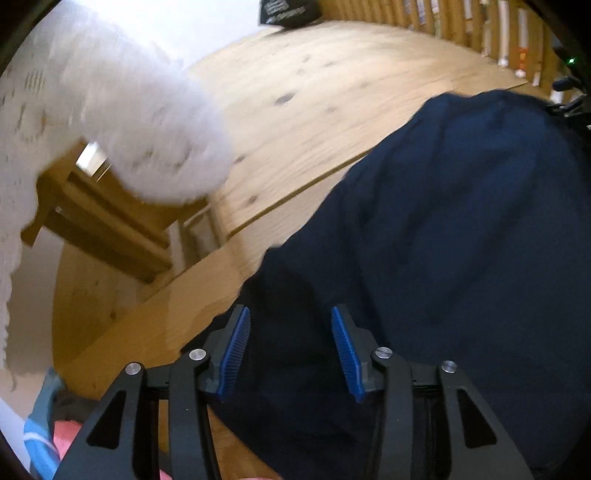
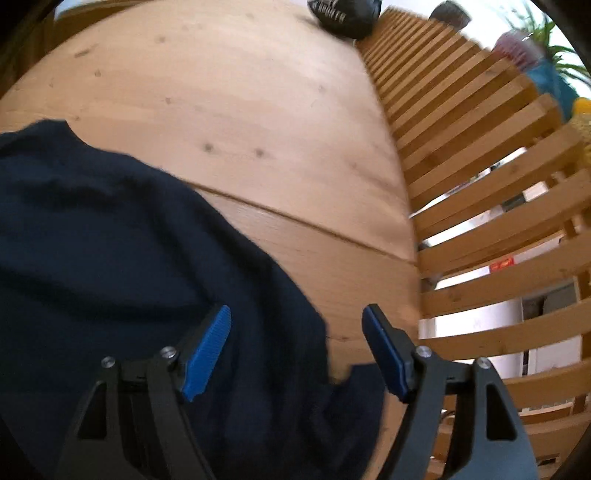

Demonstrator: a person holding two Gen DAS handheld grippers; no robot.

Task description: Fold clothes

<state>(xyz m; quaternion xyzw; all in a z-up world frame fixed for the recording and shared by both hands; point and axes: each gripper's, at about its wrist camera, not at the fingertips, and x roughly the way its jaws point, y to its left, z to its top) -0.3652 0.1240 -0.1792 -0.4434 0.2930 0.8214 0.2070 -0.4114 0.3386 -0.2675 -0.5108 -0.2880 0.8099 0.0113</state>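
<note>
A dark navy garment (image 1: 443, 229) lies spread on a light wooden table (image 1: 303, 96). In the left wrist view my left gripper (image 1: 290, 314) stands open just above the garment's near left edge, blue pads apart with only cloth beneath them. The same navy garment (image 2: 110, 229) fills the lower left of the right wrist view. There my right gripper (image 2: 297, 314) is open over the garment's right edge, its left pad above cloth and its right pad above bare wood (image 2: 258, 110).
A white knitted fabric (image 1: 122, 110) hangs at the left, over a wooden chair (image 1: 103, 221). A dark object (image 2: 343, 14) sits at the table's far end. A slatted wooden railing (image 2: 480, 166) runs along the table's right side. Pink and light-blue items (image 1: 48, 435) lie below the left edge.
</note>
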